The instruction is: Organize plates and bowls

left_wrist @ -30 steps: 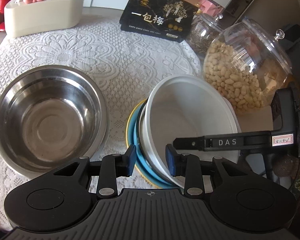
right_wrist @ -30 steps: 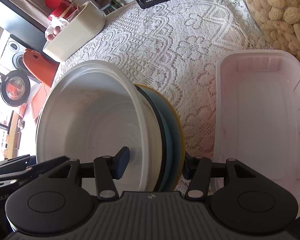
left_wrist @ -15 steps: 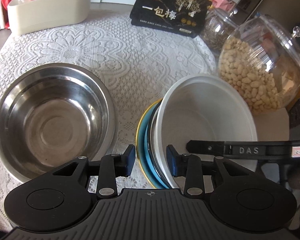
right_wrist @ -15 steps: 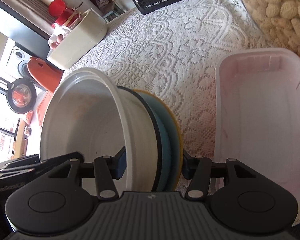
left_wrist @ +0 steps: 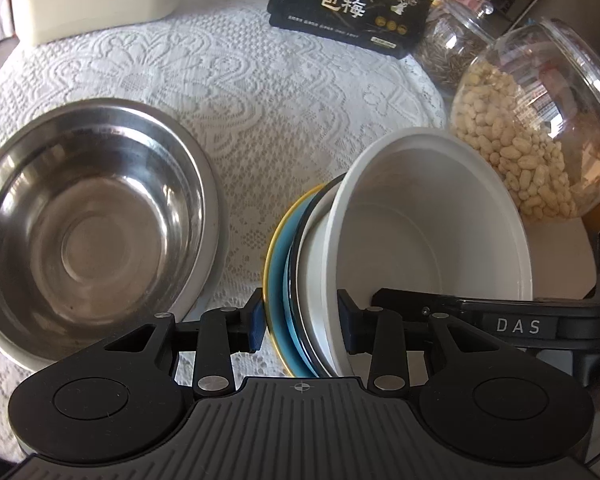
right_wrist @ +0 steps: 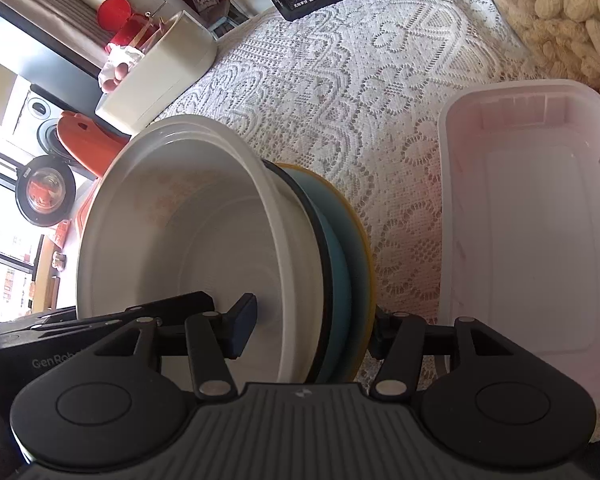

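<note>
At the far left of the lace-covered table (left_wrist: 236, 92) sits a steel bowl (left_wrist: 88, 224), upright and alone; behind it, near the table's far edge, stands a cream tub (left_wrist: 96, 0); next comes the tilted stack, a white bowl (left_wrist: 428, 232) nested against a blue plate (left_wrist: 278, 276) with a yellow rim, all tipped on edge; the left gripper (left_wrist: 300, 324) straddles the stack's near edge, one pad touching the yellow rim and the other inside the white bowl, though its jaws have been easing wider and I cannot tell if they press; the right gripper (right_wrist: 312, 328) is clamped across the same stack, one finger inside the bowl and the other behind the plate; further right lies a pale plastic bin (right_wrist: 532, 240), just beside the stack; beyond it stands a jar of peanuts (left_wrist: 528, 136), with a black packet (left_wrist: 352, 4) at the back.
</note>
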Action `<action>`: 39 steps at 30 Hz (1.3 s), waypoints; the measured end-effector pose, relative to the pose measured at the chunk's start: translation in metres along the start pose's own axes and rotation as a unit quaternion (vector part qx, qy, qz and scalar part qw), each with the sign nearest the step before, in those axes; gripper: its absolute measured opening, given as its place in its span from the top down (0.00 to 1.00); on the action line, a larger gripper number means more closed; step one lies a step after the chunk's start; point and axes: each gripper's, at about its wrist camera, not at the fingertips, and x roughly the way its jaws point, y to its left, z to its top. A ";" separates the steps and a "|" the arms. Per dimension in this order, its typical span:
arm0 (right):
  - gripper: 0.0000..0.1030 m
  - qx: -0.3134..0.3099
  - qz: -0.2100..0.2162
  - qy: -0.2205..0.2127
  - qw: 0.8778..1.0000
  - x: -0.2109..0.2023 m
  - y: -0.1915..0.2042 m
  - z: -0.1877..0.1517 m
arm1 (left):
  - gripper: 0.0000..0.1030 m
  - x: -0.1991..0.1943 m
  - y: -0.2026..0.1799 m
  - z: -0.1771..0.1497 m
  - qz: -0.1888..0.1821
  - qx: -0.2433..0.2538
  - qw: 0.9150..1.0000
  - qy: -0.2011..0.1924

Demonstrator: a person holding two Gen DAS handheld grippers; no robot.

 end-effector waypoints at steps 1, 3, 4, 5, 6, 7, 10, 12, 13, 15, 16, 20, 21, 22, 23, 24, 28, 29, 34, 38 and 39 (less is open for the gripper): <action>0.46 0.000 0.001 0.000 1.000 0.000 -0.001 0.000 | 0.63 -0.001 0.000 -0.001 -0.001 -0.001 1.000 0.001; 0.46 -0.001 0.002 0.002 1.000 -0.001 -0.001 -0.001 | 0.62 -0.003 -0.001 -0.002 -0.001 -0.001 1.000 0.002; 0.46 -0.002 0.002 0.003 1.000 -0.002 -0.001 -0.002 | 0.62 -0.003 -0.002 -0.002 0.000 -0.001 1.000 0.005; 0.46 -0.002 0.001 0.004 1.000 -0.003 -0.001 -0.002 | 0.62 -0.004 -0.003 -0.004 -0.001 -0.001 1.000 0.008; 0.46 -0.002 0.000 0.006 1.000 -0.004 -0.001 -0.003 | 0.61 -0.004 -0.004 -0.005 -0.003 -0.001 1.000 0.013; 0.46 -0.002 -0.001 0.008 1.000 -0.005 -0.001 -0.004 | 0.60 -0.004 -0.004 -0.006 -0.008 -0.003 1.000 0.020; 0.46 -0.005 -0.002 0.014 1.000 -0.009 -0.004 -0.008 | 0.60 -0.004 -0.006 -0.009 -0.015 -0.001 1.000 0.021; 0.46 -0.007 0.001 0.014 1.000 -0.009 -0.007 -0.009 | 0.59 -0.003 -0.008 -0.007 -0.013 0.002 1.000 0.014; 0.46 -0.006 0.004 0.012 1.000 -0.009 -0.008 -0.009 | 0.56 -0.002 -0.009 -0.007 -0.012 0.002 1.000 0.012; 0.46 -0.002 0.006 0.009 1.000 -0.010 -0.010 -0.008 | 0.50 -0.001 -0.011 -0.007 -0.015 0.005 1.000 0.011; 0.46 -0.002 0.005 0.007 1.000 -0.009 -0.009 -0.008 | 0.47 -0.001 -0.012 -0.006 -0.015 0.007 1.000 0.010; 0.46 -0.012 -0.008 -0.010 1.000 -0.011 -0.005 -0.004 | 0.46 0.005 -0.014 -0.004 -0.012 0.010 1.000 0.005; 0.46 -0.017 -0.016 -0.015 1.000 -0.012 -0.003 -0.003 | 0.46 0.007 -0.014 -0.003 -0.011 0.010 1.000 0.006; 0.46 -0.024 -0.021 -0.016 0.999 -0.012 -0.001 -0.002 | 0.46 0.008 -0.015 -0.003 -0.008 0.010 1.000 0.007; 0.46 -0.032 -0.026 -0.016 0.999 -0.012 0.000 -0.002 | 0.46 0.008 -0.016 -0.002 -0.004 0.011 1.000 0.008; 0.46 -0.037 -0.030 -0.018 0.999 -0.012 0.001 -0.002 | 0.46 0.008 -0.017 -0.002 -0.002 0.014 1.000 0.009; 0.46 -0.030 -0.034 -0.007 0.999 -0.010 0.000 0.003 | 0.47 0.007 -0.015 -0.004 -0.012 0.018 1.000 0.013; 0.45 -0.029 -0.037 -0.005 0.999 -0.009 0.002 0.003 | 0.47 0.007 -0.013 -0.004 -0.016 0.015 1.000 0.013; 0.41 -0.029 -0.059 -0.001 0.998 -0.008 0.011 0.004 | 0.48 0.006 -0.005 -0.004 -0.034 -0.003 0.999 0.016; 0.41 -0.021 -0.053 0.007 0.998 -0.007 0.007 0.006 | 0.48 0.006 -0.007 -0.005 -0.030 0.000 0.999 0.011; 0.41 -0.018 -0.049 0.009 0.999 -0.007 0.006 0.006 | 0.48 0.005 -0.007 -0.006 -0.029 0.001 1.000 0.011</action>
